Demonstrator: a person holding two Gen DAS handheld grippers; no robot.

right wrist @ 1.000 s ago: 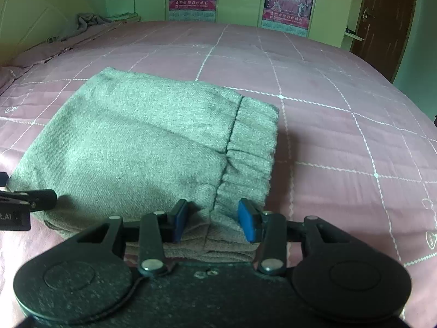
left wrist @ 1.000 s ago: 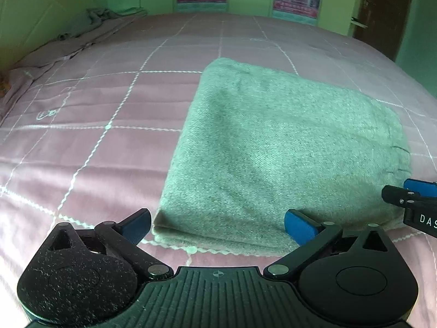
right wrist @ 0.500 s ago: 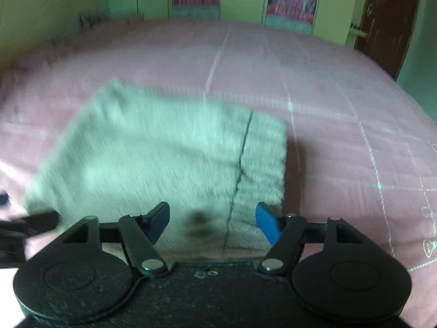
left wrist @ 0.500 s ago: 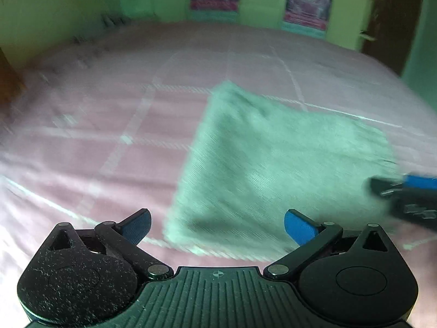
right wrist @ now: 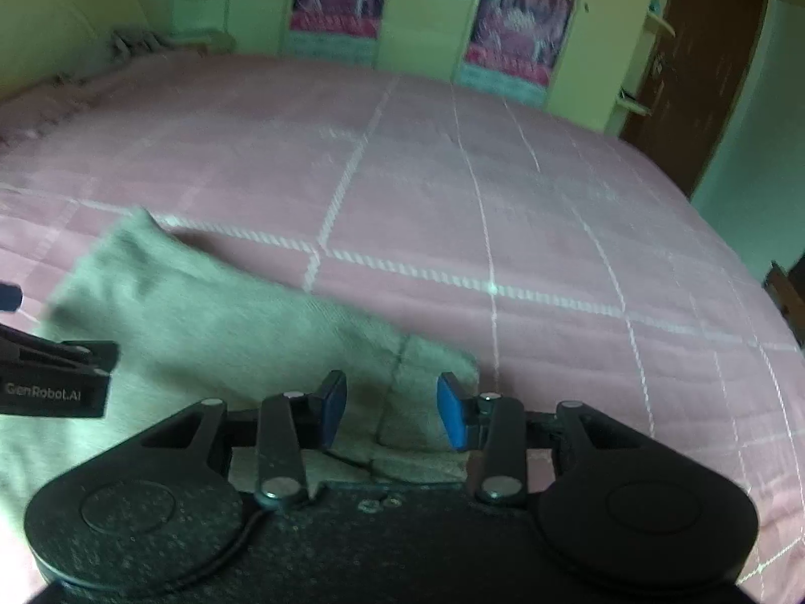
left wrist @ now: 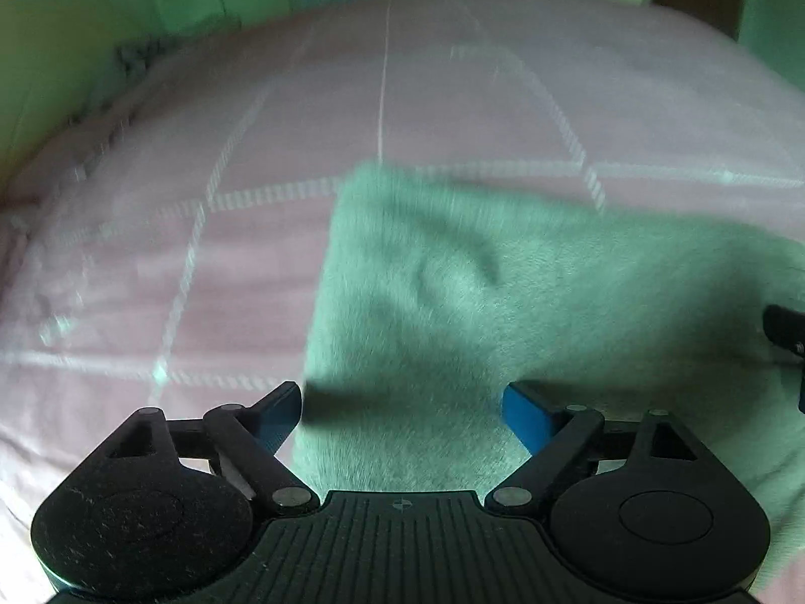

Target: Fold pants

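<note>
The grey-green pants (left wrist: 503,302) lie folded into a flat rectangle on the pink bed; both views are blurred by motion. My left gripper (left wrist: 402,415) is open, its blue pads wide apart over the pants' near left corner. My right gripper (right wrist: 392,410) is open over the elastic waistband end (right wrist: 427,387) of the pants (right wrist: 201,332). Neither holds cloth. The right gripper's tip shows at the right edge of the left wrist view (left wrist: 785,332); the left gripper shows at the left of the right wrist view (right wrist: 55,372).
The pink quilted bedspread (right wrist: 503,211) with white grid lines stretches around the pants. Crumpled grey cloth (left wrist: 136,55) lies at the far left bed edge. Green wardrobes with posters (right wrist: 518,35) stand behind, and a brown door (right wrist: 704,75) is at the right.
My right gripper has opened and let go of the waistband edge. Both grippers have lifted and moved forward over the folded pants, which stay flat on the bed.
</note>
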